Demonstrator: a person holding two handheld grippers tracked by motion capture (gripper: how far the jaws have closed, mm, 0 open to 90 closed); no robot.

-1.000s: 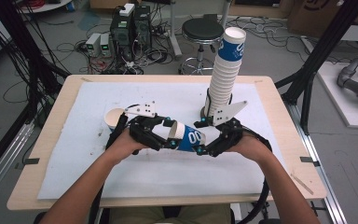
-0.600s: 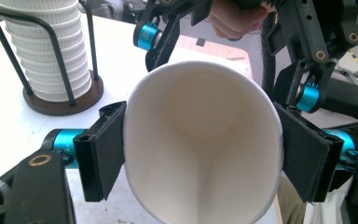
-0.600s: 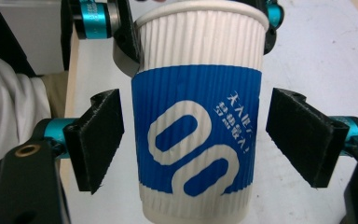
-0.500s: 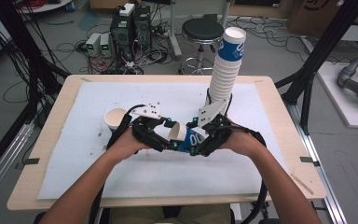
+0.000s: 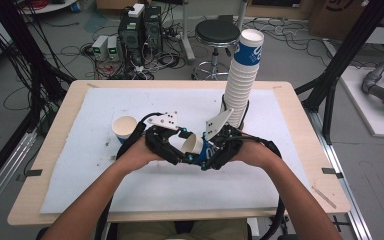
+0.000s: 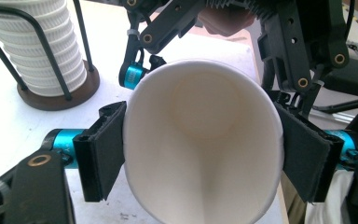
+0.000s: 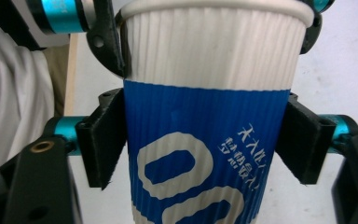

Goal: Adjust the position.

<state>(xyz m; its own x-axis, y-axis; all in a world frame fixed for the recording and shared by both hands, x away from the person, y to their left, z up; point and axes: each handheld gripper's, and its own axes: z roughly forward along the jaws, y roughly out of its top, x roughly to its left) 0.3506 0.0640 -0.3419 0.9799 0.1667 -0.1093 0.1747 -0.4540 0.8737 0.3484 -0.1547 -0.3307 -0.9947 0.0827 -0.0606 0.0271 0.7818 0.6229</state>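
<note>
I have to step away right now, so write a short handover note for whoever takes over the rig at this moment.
Left gripper: jaws clamped on the rim end of a paper cup, mouth towards its camera.
Right gripper: jaws have just been closing and now press on the blue band of the same cup, held lying over the white mat between both hands.
Cup stack: upright in its wire holder at the back of the table, apart from the grippers.
Done: one single cup stands upright on the mat, left of the hands.
Left: probably pull the held cup free or set it down; the stack remains tall.
</note>
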